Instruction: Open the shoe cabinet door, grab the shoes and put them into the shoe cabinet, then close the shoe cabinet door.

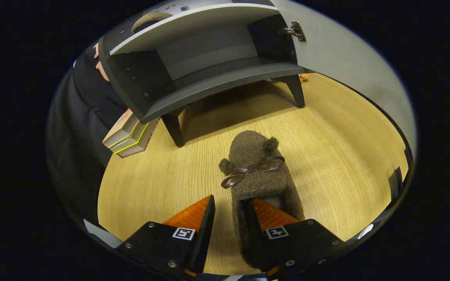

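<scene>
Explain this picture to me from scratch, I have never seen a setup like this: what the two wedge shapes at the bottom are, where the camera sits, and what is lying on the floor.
The camera rides on a hand-held claw and looks forward along its two fingers, the wedges at the bottom. A person carries it; there is no robot arm. The fingers are open: one sits inside the heel opening of a fuzzy brown slipper with a bow and pompoms, the other beside its outer wall, not yet pressing it. The slipper lies on a wooden floor. Beyond it stands a grey shoe cabinet on legs, its door swung open. Some boxes sit beside the cabinet.
</scene>
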Motion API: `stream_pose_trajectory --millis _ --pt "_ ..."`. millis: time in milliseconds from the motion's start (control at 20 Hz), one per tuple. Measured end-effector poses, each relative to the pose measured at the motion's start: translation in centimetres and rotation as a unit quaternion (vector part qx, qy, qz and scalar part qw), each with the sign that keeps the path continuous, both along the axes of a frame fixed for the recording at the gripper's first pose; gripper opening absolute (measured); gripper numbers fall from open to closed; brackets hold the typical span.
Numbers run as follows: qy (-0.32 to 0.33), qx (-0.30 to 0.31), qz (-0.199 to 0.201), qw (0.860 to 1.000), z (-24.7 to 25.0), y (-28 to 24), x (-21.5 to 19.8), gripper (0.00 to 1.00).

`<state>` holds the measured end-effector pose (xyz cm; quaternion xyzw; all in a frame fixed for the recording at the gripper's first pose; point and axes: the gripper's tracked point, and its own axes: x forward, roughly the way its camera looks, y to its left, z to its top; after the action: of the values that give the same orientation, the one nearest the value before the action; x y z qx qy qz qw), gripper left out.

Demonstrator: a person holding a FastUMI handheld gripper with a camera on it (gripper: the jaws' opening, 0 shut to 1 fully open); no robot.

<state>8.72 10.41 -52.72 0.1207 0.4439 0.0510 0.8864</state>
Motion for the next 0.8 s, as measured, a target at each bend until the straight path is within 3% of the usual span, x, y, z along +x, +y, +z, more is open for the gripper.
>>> stream_pose_trajectory --millis 300,550,800 --pt "-0.013 0.0 -0.016 1.0 -0.8 -0.8 0.5 0.12" --pt "-0.053 -0.031 0.001 0.998 1.6 -1.2 0.6 0.04" --pt "-0.065 -0.024 -0.022 0.997 5.6 -2.6 -0.2 0.04"
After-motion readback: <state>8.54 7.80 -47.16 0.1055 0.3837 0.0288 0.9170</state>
